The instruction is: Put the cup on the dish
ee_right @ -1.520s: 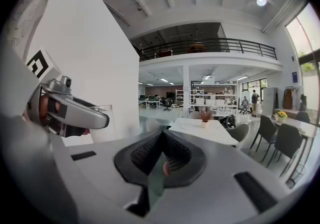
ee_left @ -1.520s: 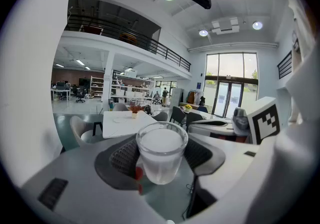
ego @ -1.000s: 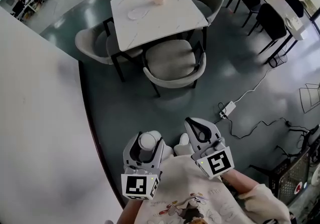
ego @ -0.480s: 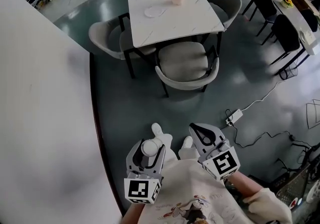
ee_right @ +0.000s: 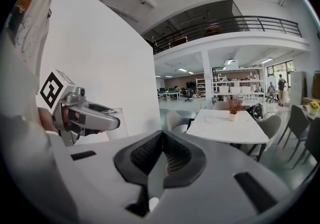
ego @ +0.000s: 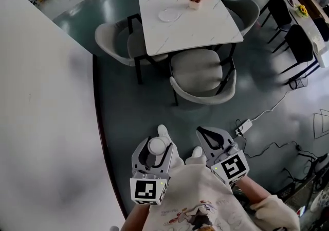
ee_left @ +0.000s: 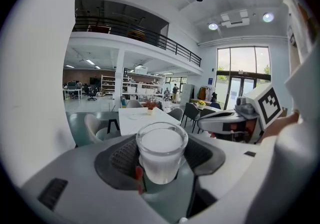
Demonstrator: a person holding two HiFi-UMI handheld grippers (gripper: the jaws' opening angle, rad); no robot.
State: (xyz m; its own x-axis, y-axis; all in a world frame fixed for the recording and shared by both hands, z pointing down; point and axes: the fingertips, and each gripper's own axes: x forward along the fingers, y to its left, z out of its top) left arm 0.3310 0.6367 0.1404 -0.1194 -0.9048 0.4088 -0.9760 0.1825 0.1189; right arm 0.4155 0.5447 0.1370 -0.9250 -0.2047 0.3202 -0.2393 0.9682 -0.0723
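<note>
left gripper [ego: 154,148]: jaws clamped on the upright cup [ee_left: 161,150], close to my body
right gripper [ee_right: 161,160]: jaws pressed together, empty
dish [ego: 168,15]: on the white table [ego: 205,29], well apart from me
risk: i judged the smooth cup could slip or tip in transit

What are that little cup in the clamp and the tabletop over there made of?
The cup looks like clear glossy glass: its rim is see-through and catches light, though the body reads milky. The tabletop looks like white marble or a marble-look slab, smooth, with faint grey veins.
</note>
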